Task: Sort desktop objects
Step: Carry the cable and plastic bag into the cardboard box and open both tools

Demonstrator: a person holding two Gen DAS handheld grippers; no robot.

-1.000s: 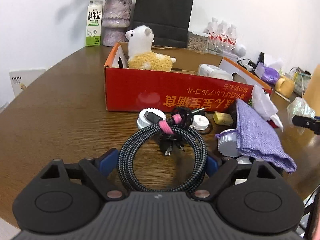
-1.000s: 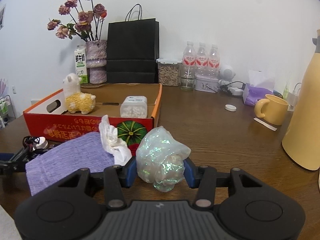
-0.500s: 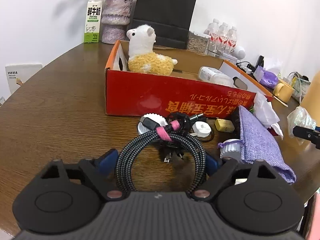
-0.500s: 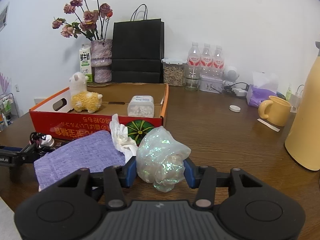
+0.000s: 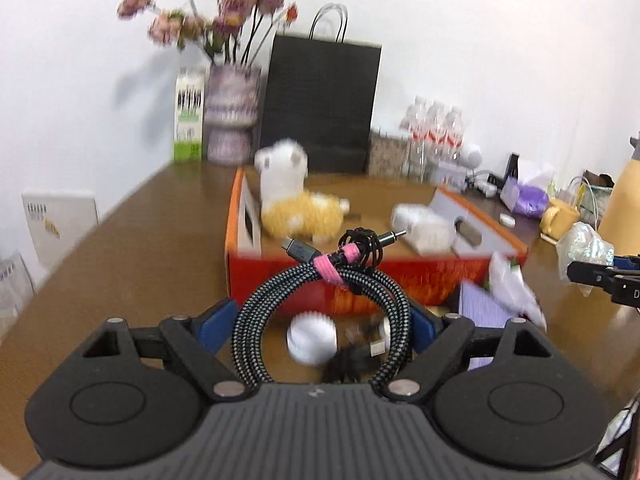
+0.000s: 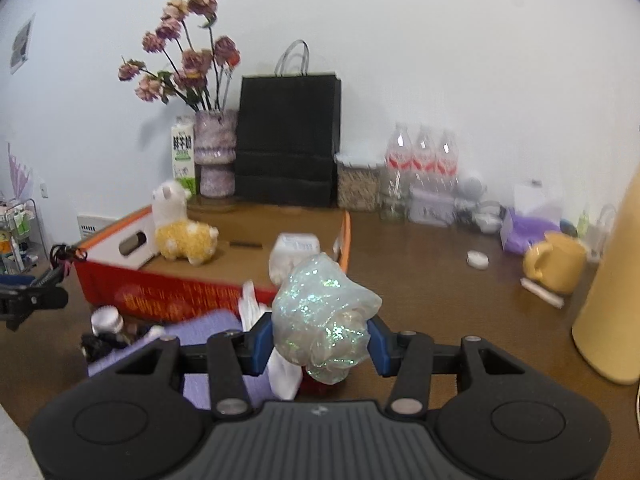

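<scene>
The left tongs [image 5: 320, 322] are squeezing a coiled braided cable [image 5: 320, 304] by its two sides, and the coil is hanging in the air above the desk [image 5: 132, 248], in front of the red cardboard box [image 5: 280, 280]. A pink strap [image 5: 332, 266] is keeping the loops together, so the cable is lifting as one round bundle. The right tongs [image 6: 318, 342] are pinching a shiny crumpled wrapper [image 6: 324, 316], which is also up off the desk, near the box's front right corner. My guess is that both things are going into the box, because its top is open and it is already holding one alpaca toy [image 6: 180, 236] and one small white tub [image 6: 294, 254].

Below the cable, one white ridged cap [image 5: 312, 338] and one black tangle of wire [image 5: 352, 358] are lying on the desk by the box's front wall. One purple cloth pouch [image 6: 208, 326] and one crumpled white tissue [image 6: 252, 308] are lying beside them.

Along the far edge are standing three water bottles [image 6: 420, 160], one black paper bag [image 6: 288, 140], one vase of flowers [image 6: 214, 152] and one milk carton [image 6: 182, 156]. One yellow mug [image 6: 556, 264] is sitting toward the right edge.
</scene>
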